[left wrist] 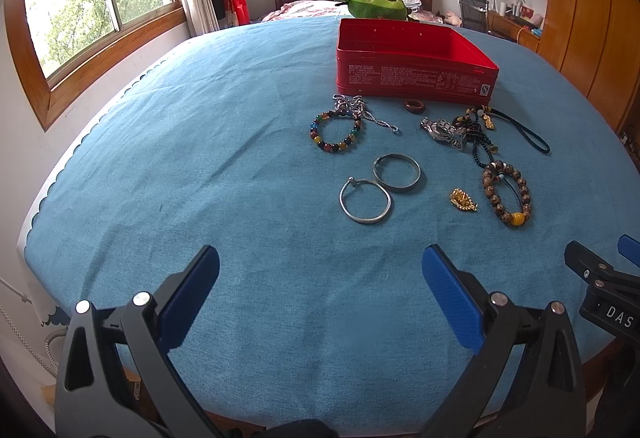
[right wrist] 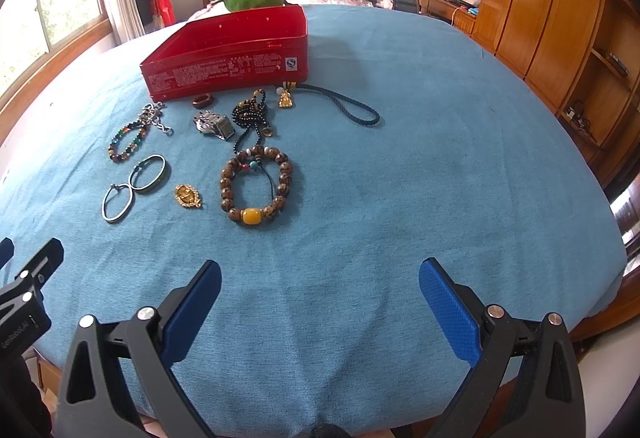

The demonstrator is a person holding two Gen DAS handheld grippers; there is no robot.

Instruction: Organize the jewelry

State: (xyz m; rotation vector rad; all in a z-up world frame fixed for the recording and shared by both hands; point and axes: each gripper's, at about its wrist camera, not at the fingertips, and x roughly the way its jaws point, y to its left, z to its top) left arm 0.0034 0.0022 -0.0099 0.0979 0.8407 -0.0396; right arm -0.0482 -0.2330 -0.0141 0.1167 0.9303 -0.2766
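On the blue cloth [left wrist: 200,157]: one red tin [left wrist: 416,65], two silver bangles [left wrist: 365,201], two bead bracelets [right wrist: 256,189]; left gripper [left wrist: 320,278] and right gripper [right wrist: 320,282] both gape wide, empty

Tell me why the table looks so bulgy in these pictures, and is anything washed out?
Left wrist view: the fisheye lens bows the blue tablecloth into a dome and curves the window frame; daylight blows out the upper-left corner. Right wrist view: same bulge, the wardrobe leans inward, corners go dark; the red tin and brown bead bracelet stay sharp.
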